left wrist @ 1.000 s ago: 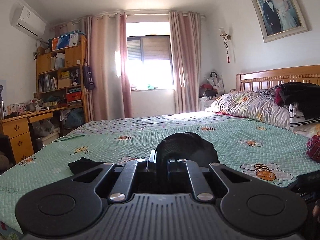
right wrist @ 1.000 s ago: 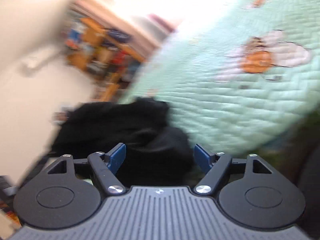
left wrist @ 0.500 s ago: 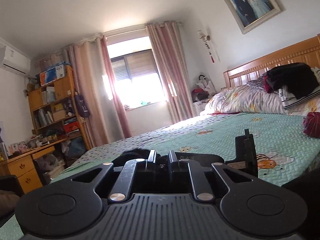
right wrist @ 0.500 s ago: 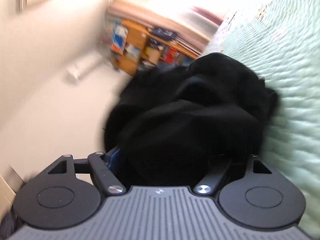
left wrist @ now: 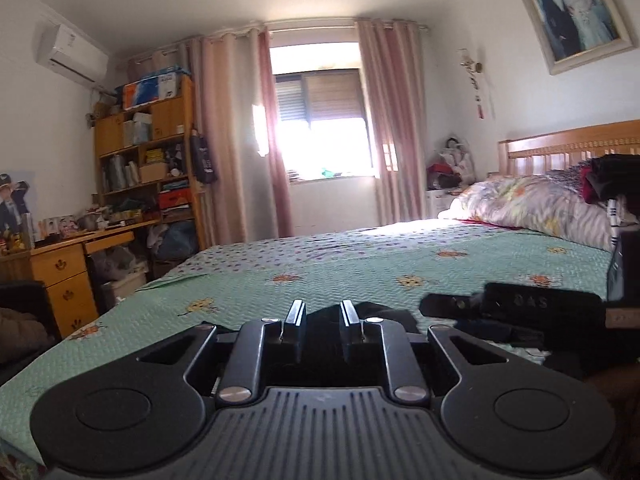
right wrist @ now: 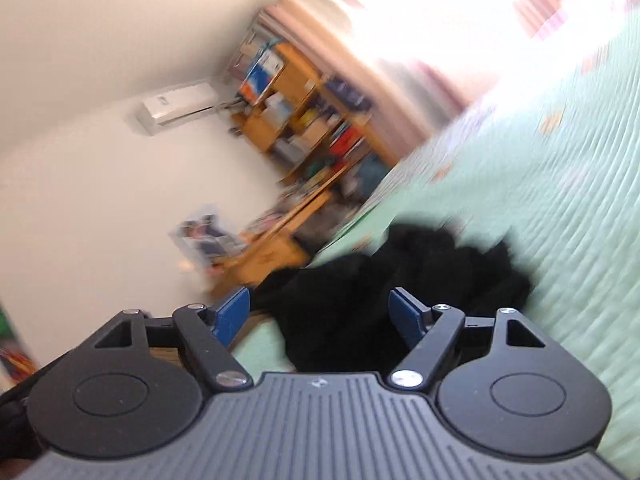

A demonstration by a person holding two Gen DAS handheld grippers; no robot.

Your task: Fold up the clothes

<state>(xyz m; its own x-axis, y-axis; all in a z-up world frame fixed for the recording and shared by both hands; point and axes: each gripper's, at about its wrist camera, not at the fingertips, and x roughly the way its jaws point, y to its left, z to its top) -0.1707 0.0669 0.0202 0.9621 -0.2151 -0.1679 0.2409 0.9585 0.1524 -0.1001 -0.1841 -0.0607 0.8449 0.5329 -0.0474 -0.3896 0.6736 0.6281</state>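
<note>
Left wrist view: the left gripper has just been easing apart – a narrow gap, black garment on the green bedspread beyond. Right wrist view: the right gripper is spread wide, the garment lying unclamped between its blue fingertips.

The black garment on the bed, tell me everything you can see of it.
The black garment is a soft, matte, dark fabric piece, crumpled into a loose heap with rounded folds, not yet folded flat. It lies on the mint-green quilted bedspread near the bed's edge. In the blurred right wrist view it sits just ahead of the right gripper, whose blue-padded jaws stand wide without pressing it. In the left wrist view only a dark sliver shows beyond the left gripper.
</note>
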